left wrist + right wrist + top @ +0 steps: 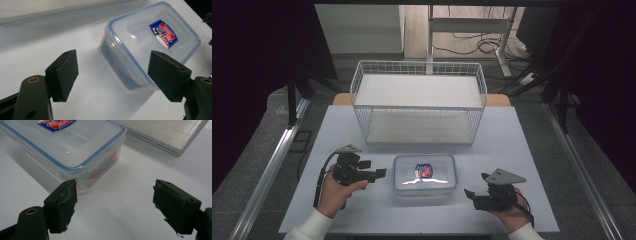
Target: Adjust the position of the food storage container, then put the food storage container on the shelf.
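Observation:
A clear plastic food box [424,176] with a blue-rimmed lid and a red and blue label [424,170] sits on the white table, near its front edge. My left gripper [373,169] is just left of the box, open, its jaws pointing at the box's left side. In the left gripper view the box [150,42] lies ahead between the spread jaws, apart from them. My right gripper [477,185] is to the right of the box, open and empty. The right gripper view has the box's near corner [75,152] ahead on the left.
A white wire basket [418,102] stands at the back middle of the table [512,150], with a pale board inside it. In the right gripper view that board's edge [170,135] lies at the upper right. Chair legs and cables are on the floor beyond.

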Motion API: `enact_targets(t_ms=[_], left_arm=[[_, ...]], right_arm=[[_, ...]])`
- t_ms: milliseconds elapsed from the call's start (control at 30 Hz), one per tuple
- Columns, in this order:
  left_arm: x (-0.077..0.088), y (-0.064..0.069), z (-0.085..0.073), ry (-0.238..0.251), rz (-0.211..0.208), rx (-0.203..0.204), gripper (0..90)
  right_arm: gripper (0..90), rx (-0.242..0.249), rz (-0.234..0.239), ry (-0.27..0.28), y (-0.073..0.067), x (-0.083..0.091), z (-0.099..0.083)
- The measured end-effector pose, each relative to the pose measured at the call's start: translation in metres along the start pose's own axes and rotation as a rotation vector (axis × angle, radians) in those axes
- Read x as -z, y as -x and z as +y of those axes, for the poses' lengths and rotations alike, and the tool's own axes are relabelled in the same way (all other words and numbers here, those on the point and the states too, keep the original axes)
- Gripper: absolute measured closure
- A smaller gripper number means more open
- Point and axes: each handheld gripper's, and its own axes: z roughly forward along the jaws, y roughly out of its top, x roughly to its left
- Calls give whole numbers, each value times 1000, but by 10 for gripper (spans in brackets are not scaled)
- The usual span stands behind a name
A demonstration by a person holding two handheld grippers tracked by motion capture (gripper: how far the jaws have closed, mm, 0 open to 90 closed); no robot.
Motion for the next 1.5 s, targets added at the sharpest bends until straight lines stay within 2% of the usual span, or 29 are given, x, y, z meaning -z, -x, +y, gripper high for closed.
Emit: enact_targets(t_ms=[167, 333, 433, 533, 700, 867, 933, 1067, 1133, 1167, 1200, 1267, 1367, 1433, 1500], left_arm=[[2, -1, 0, 12, -16, 32, 212], [2, -1, 1, 23, -25, 57, 175], [2, -1, 1, 30, -39, 70, 151], [2, -1, 1, 33, -58, 68, 138], [-9, -1, 0, 7, -110, 89, 141], [-24, -2, 2, -33, -172, 107, 146], [-31, -3, 3, -43, -197, 122, 146], [-43, -4, 5, -66, -216, 126, 151], [-51, -5, 4, -76, -248, 141, 169], [-57, -6, 4, -85, -263, 146, 175], [-57, -6, 4, -85, -263, 146, 176], [-62, -8, 3, -105, -272, 149, 174], [-68, -8, 1, -126, -279, 155, 174], [-71, -9, 1, -129, -297, 164, 179], [-74, -9, 1, -127, -319, 179, 182]], right_arm=[[175, -51, 44, 28, 5, 2, 3], [150, -67, 64, 37, 6, 3, 3], [125, -103, 107, 43, 7, 1, 5], [114, -118, 122, 43, 6, 0, 7], [114, -153, 127, 52, 8, -1, 10], [120, -196, 167, 57, 14, -4, 12], [120, -198, 167, 48, 15, -6, 13], [120, -194, 164, 41, 15, -10, 14], [120, -204, 170, 42, 16, -12, 16], [115, -252, 206, 60, 21, -16, 18], [115, -252, 206, 60, 21, -16, 18], [107, -296, 227, 61, 26, -20, 20], [99, -334, 249, 58, 32, -25, 22], [97, -374, 284, 39, 38, -34, 23], [98, -384, 295, 29, 39, -38, 23]])
